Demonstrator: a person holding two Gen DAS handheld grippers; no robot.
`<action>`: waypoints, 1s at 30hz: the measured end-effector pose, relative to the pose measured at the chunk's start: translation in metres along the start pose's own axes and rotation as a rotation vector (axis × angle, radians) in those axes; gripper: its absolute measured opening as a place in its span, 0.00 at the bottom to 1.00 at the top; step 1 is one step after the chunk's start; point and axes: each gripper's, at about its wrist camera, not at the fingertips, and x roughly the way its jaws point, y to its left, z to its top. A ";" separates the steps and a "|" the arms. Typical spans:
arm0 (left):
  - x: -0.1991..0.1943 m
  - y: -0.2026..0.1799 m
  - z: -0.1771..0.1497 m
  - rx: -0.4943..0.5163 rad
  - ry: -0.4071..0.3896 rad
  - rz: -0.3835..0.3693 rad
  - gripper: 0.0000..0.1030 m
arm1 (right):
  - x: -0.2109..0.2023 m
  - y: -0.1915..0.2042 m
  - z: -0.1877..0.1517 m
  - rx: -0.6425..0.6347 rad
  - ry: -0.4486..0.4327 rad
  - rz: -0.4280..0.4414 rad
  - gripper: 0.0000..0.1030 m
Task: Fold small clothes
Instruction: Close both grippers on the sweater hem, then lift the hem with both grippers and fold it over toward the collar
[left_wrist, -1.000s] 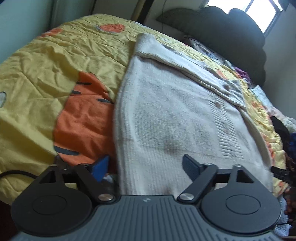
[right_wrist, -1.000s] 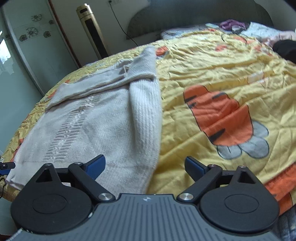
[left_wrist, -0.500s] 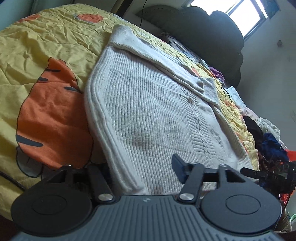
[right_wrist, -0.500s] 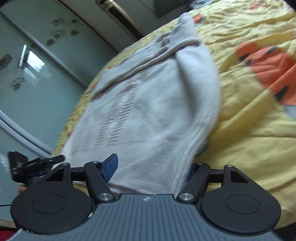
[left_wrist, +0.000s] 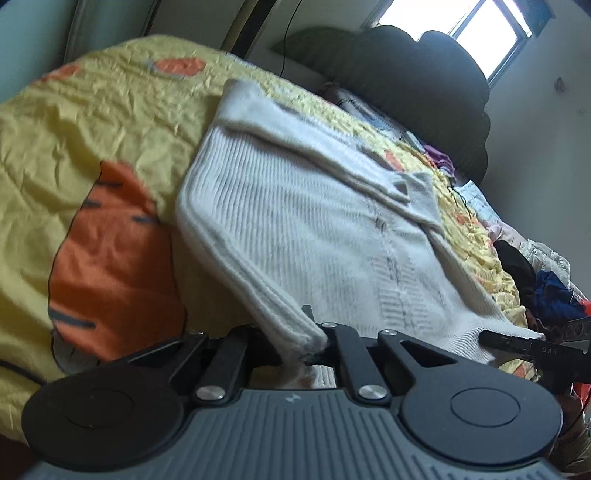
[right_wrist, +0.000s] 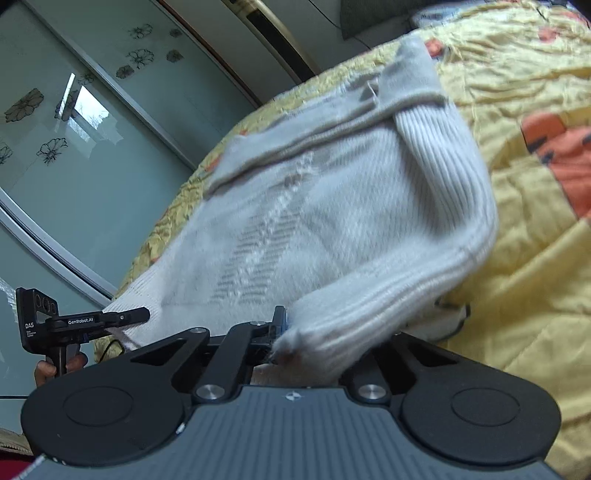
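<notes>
While the sweater (left_wrist: 317, 236) lies flat on the quilt (left_wrist: 92, 140), sleeves already folded across its top, the left gripper (left_wrist: 314, 345) and right gripper (right_wrist: 286, 343) each pinch a near hem corner, so the body fold remains.

A yellow quilt (left_wrist: 110, 122) with orange cartoon patches is lying crumpled across the left of the left wrist view. A dark headboard (left_wrist: 406, 74) is standing at upper centre under a bright window (left_wrist: 480, 33). Glass doors (right_wrist: 74, 147) with flower decals are filling the right wrist view's upper left.
</notes>
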 end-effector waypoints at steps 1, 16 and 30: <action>-0.001 -0.004 0.005 0.007 -0.012 0.000 0.07 | -0.002 0.003 0.004 -0.015 -0.012 -0.002 0.13; 0.011 -0.051 0.063 0.119 -0.168 0.106 0.06 | 0.017 0.022 0.073 -0.149 -0.176 -0.096 0.12; 0.055 -0.077 0.083 0.248 -0.213 0.300 0.06 | 0.043 0.003 0.095 -0.151 -0.225 -0.166 0.12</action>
